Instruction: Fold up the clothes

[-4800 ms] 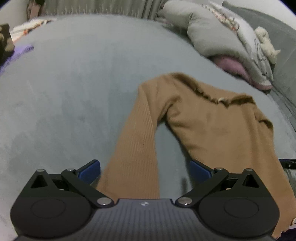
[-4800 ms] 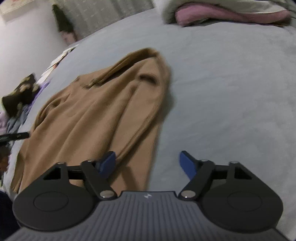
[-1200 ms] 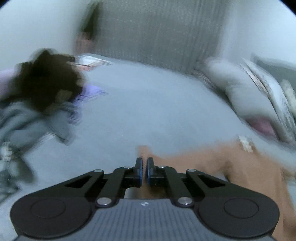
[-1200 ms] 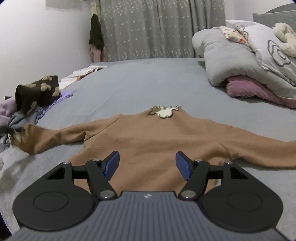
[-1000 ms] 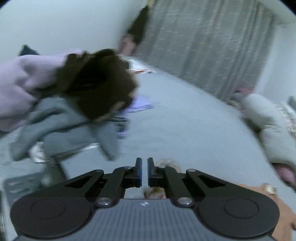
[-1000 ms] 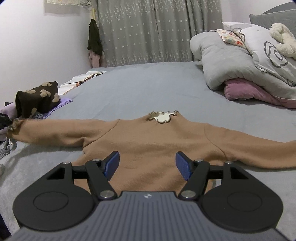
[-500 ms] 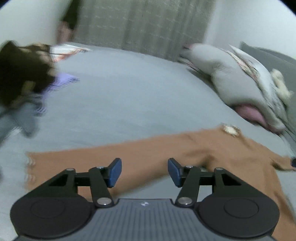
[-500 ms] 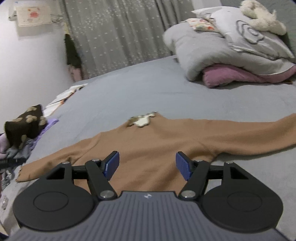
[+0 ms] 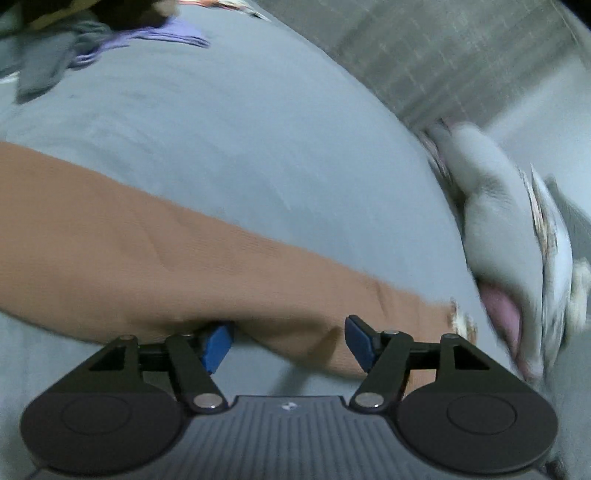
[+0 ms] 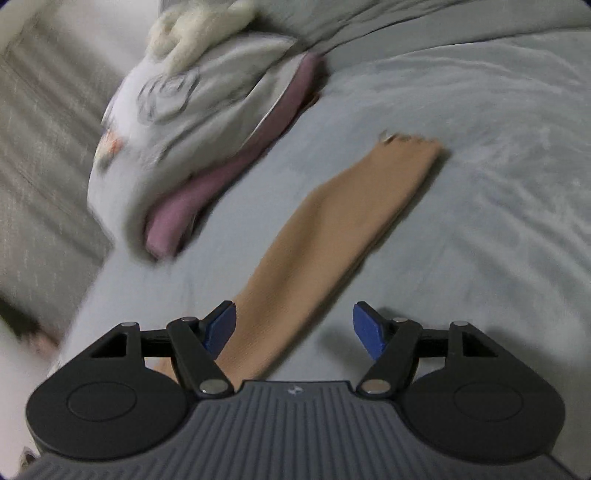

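Left wrist view: left hand-held gripper (image 9: 289,344), blue pads (image 9: 218,343) apart, jaws just been opening, nothing pressed between them; the edge of the tan sweater (image 9: 155,258) lies in the gap. Sweater spread flat on the grey bed (image 9: 240,129), one sleeve running toward the left edge of the picture, pale neckline trim (image 9: 460,319) at the right. Heap of dark, grey and lilac clothes (image 9: 74,37) at the top left, well apart from the sweater. Grey bedding (image 9: 498,221) over a pink cushion (image 9: 502,314) at the right; picture blurred. Right wrist view: right hand-held gripper (image 10: 293,332), jaws wide, holding nothing. Tan sleeve (image 10: 332,236) stretches flat from between the pads to its cuff (image 10: 410,146). Pillow pile (image 10: 177,110) with pink cushion (image 10: 207,195) at the left, a pale plush toy (image 10: 192,29) on top.
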